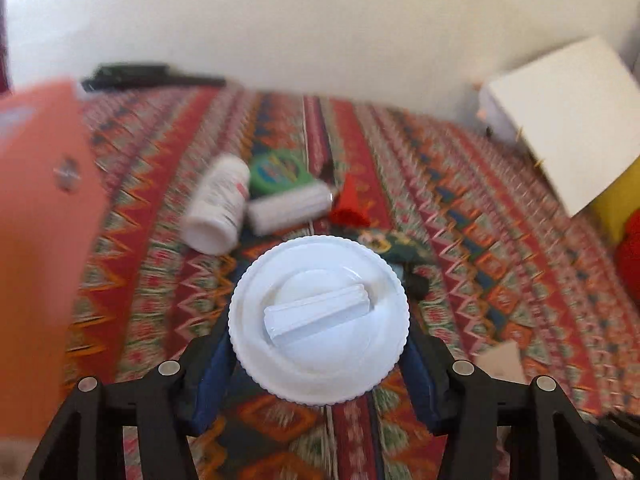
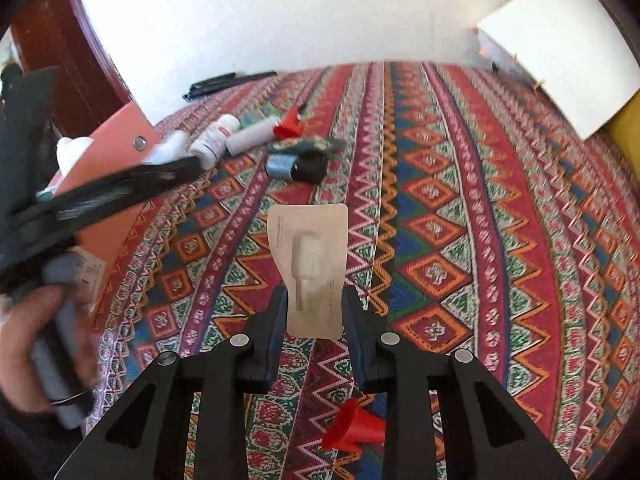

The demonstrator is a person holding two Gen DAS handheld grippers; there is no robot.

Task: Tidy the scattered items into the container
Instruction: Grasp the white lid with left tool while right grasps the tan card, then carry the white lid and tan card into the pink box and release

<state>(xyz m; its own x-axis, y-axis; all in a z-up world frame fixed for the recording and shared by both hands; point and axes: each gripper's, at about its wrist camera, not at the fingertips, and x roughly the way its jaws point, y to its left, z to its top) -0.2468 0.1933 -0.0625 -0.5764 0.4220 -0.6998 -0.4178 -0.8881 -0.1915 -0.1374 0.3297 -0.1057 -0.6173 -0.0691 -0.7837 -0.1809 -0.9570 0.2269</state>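
Observation:
My left gripper (image 1: 320, 344) is shut on a white ribbed round lid or jar (image 1: 318, 320), held above the patterned cloth. The orange container (image 1: 40, 216) is at the left edge; in the right wrist view it (image 2: 116, 144) holds several white items. My right gripper (image 2: 314, 304) is shut on a beige blister card (image 2: 310, 256) holding a small white piece. On the cloth lie a white pill bottle (image 1: 218, 208), a white tube (image 1: 290, 208), a green round tin (image 1: 278, 172) and a red cone (image 1: 350, 204).
A blue-and-black bottle (image 2: 296, 166) and a dark patterned pouch (image 2: 304, 145) lie mid-cloth. A second red cone (image 2: 352, 428) sits under my right gripper. Black pens (image 2: 228, 80) lie at the far edge. A white board (image 2: 560, 44) leans at the far right over something yellow.

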